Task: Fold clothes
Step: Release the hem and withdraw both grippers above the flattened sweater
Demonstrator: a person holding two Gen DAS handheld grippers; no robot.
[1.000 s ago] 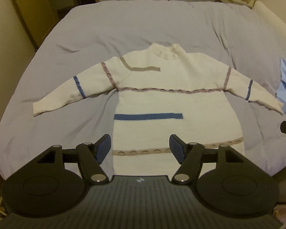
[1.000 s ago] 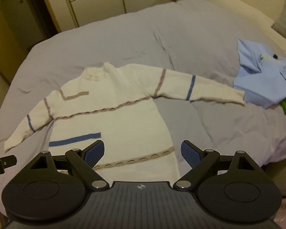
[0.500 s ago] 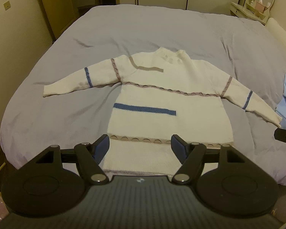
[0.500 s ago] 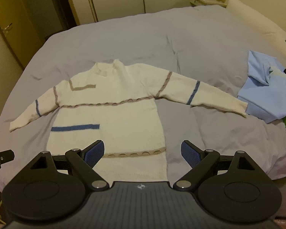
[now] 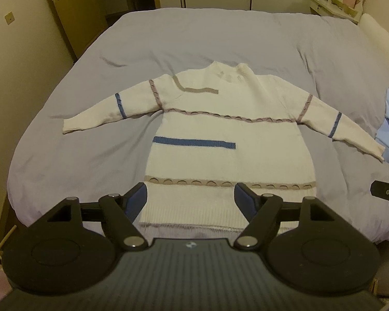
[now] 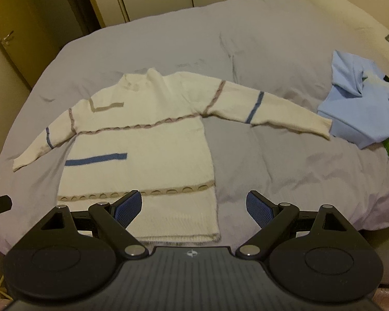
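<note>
Two sets of fingers, both spread wide w/ nothing held, hover at the bed foot edge. Left gripper sits over the sweater hem; sweater lies flat, sleeves out, long axis running away toward the collar. Right gripper is off the hem's right corner, nearer the right sleeve. Blue garment lies bunched just past that cuff.

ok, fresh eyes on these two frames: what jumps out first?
A white sweater with blue and tan stripes lies flat in the middle of the grey bed, sleeves spread wide. Both grippers, left and right, are open above its hem, touching nothing. A crumpled light blue garment sits beyond the sweater's right-hand sleeve.
</note>
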